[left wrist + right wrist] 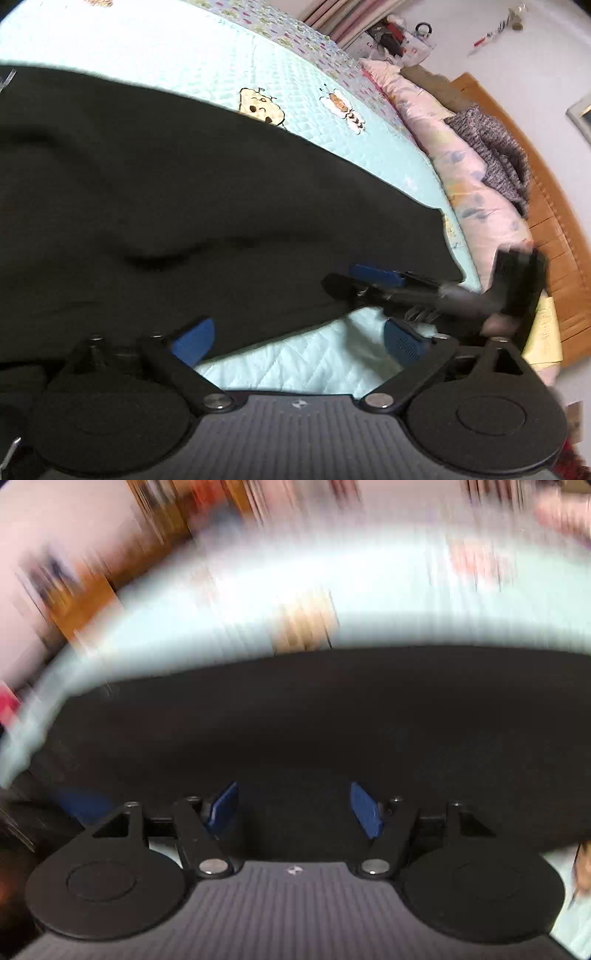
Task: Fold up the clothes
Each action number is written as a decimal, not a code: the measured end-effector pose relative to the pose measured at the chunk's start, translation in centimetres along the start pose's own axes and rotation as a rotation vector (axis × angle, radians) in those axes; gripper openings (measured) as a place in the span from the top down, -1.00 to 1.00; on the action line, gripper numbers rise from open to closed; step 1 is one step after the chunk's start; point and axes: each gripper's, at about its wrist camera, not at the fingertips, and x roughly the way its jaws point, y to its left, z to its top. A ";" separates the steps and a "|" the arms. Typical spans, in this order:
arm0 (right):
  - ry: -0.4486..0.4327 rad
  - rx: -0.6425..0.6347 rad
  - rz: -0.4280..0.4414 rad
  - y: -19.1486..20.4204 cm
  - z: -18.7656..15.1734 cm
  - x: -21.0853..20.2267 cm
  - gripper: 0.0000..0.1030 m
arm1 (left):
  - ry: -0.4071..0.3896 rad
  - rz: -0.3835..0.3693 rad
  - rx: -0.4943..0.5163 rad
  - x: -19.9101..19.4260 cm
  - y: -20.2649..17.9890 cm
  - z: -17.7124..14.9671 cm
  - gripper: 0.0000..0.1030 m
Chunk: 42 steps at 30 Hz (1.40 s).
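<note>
Bedroom: bed (155, 48) under mint quilt, wooden headboard (554, 236) at 3 o'clock. Black garment (184, 206) spread over quilt, near edge at 6 o'clock. Left hand-held gripper (295, 341) and right hand-held gripper (293, 808): both jaws apart, empty, over hem. Fold stage undeterminable; right view blurred.
</note>
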 end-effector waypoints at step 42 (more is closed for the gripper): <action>0.024 -0.196 0.022 19.9 9.0 12.8 -0.66 | -0.472 0.453 -0.034 -12.3 13.2 -0.7 -0.98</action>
